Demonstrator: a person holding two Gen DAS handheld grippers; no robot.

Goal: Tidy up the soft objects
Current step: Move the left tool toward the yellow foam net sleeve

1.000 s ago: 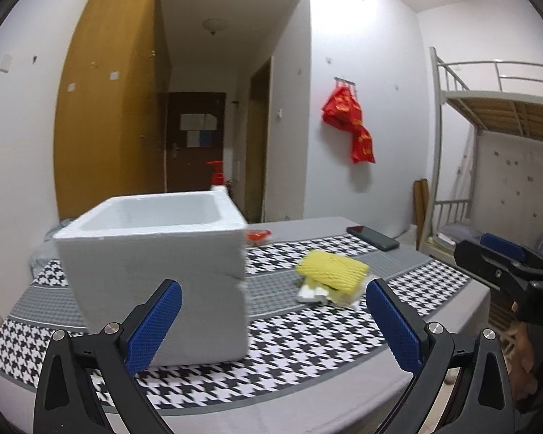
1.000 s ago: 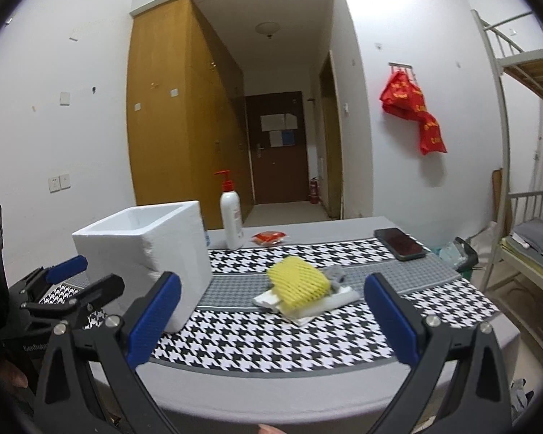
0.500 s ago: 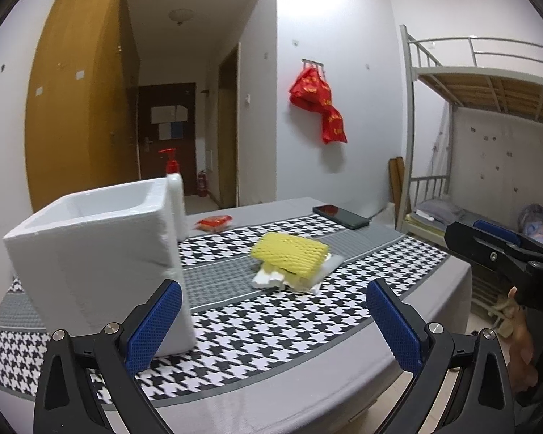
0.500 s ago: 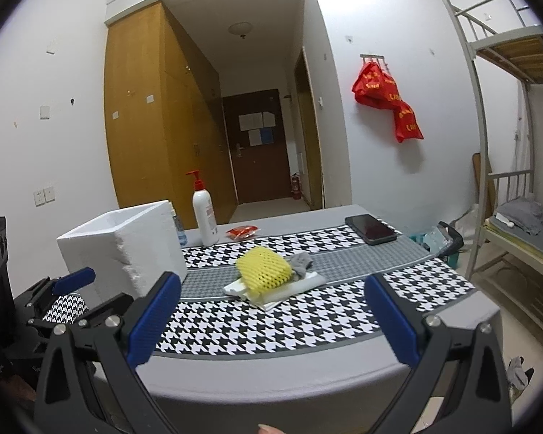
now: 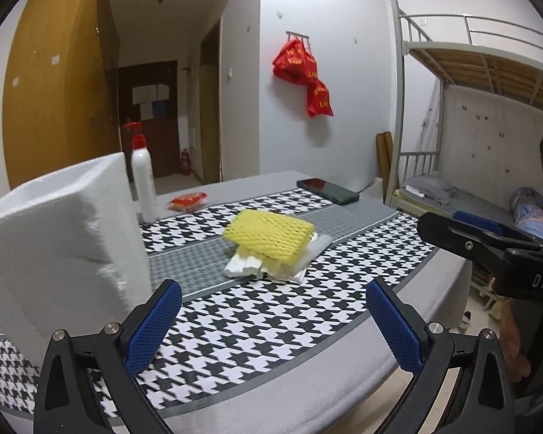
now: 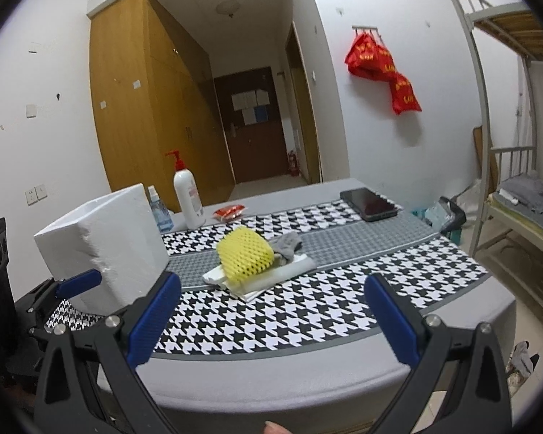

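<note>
On houndstooth table (image 5: 271, 329), yellow foam net (image 5: 269, 237) lies beyond both spread, empty grippers (image 5: 273, 320) (image 6: 271, 316).

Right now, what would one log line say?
left gripper: open, empty | right gripper: open, empty | yellow foam net: on table pile | foam box: left, untouched

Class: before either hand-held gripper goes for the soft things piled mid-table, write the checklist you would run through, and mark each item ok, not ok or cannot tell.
1. Left hand-held gripper open, holding nothing: ok.
2. Right hand-held gripper open, holding nothing: ok.
3. Yellow foam net on top of the pile, uncovered: ok.
4. White foam box upright, open side up: ok.
5. Box empty inside: cannot tell, interior hidden.
6. Grey cloth free to lift: cannot tell, partly behind the net.
</note>
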